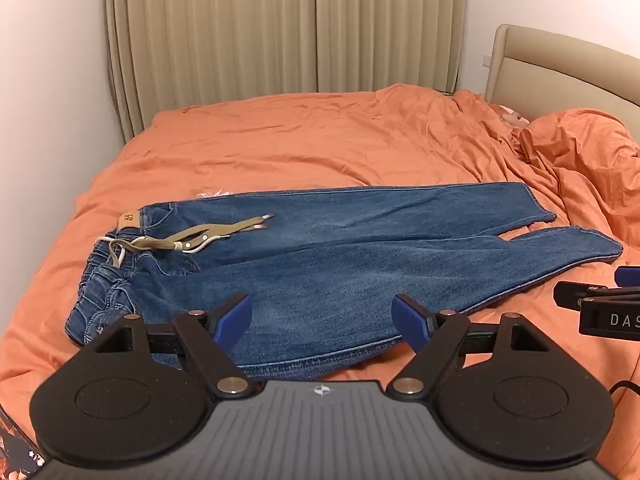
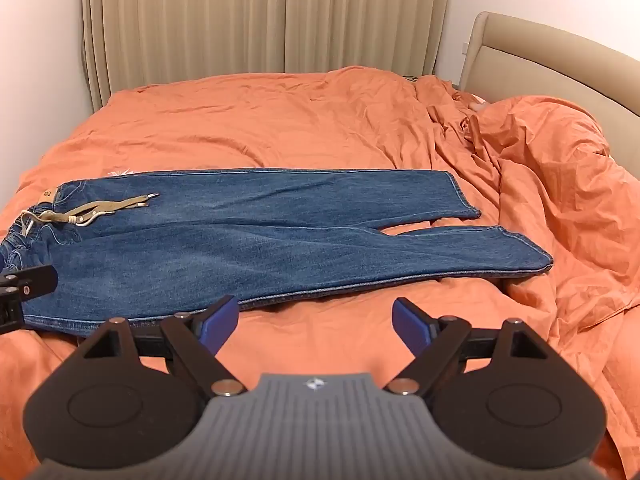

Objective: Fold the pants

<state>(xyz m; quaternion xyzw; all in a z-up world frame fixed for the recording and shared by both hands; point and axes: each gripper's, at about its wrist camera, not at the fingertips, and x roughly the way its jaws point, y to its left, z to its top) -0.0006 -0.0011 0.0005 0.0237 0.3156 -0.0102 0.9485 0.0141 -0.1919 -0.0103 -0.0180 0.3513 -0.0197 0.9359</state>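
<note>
The blue denim pants [image 1: 320,264] lie flat and unfolded across the orange duvet [image 1: 280,140], elastic waistband to the left, both legs stretching right with hems slightly parted. An olive drawstring [image 1: 192,236] trails over the hip. The left gripper [image 1: 322,320] and right gripper [image 2: 316,322] hover near the closest edge, blue-padded fingers spread apart, empty. Pleated beige curtains [image 2: 260,16] hang behind.

Blue denim jeans [image 1: 340,256] with faded patches and an olive-tan drawstring [image 1: 192,238] cross the frame's middle on a plain orange duvet [image 1: 300,140]. Beige pleated curtains [image 1: 280,28] fill the top. A beige headboard [image 1: 560,68] sits upper right. Blue pads [image 1: 236,318] tip black fingers at the bottom.
</note>
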